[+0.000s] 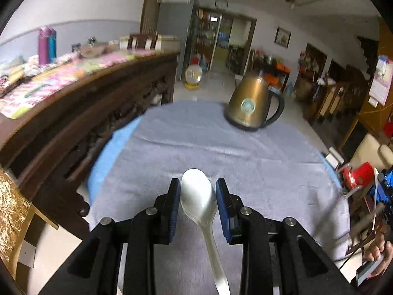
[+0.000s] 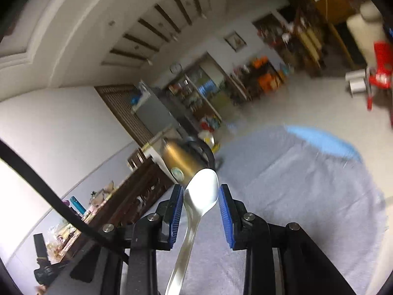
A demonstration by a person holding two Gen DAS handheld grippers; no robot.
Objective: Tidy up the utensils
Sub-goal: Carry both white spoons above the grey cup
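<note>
Both spoons glossy: white [image 1: 197, 196] & steel [image 2: 202, 191]

A shiny gold kettle [image 1: 254, 103] with a black handle stands on a grey cloth [image 1: 196, 142] that covers a round table. A bit of the blue tabletop [image 1: 108, 152] peeks out at the edge of the cloth. To the left is a long dark wooden cabinet [image 1: 81, 113] with pink and striped packets [image 1: 49, 81] piled on top. A purple bottle [image 1: 43, 45] stands up there too. Far back there is a grey fridge [image 1: 173, 27], a round clock [image 1: 221, 3] on the wall and a small framed picture [image 1: 282, 36]. A red plastic chair [image 2: 380, 66] sits on the pale floor.
</note>
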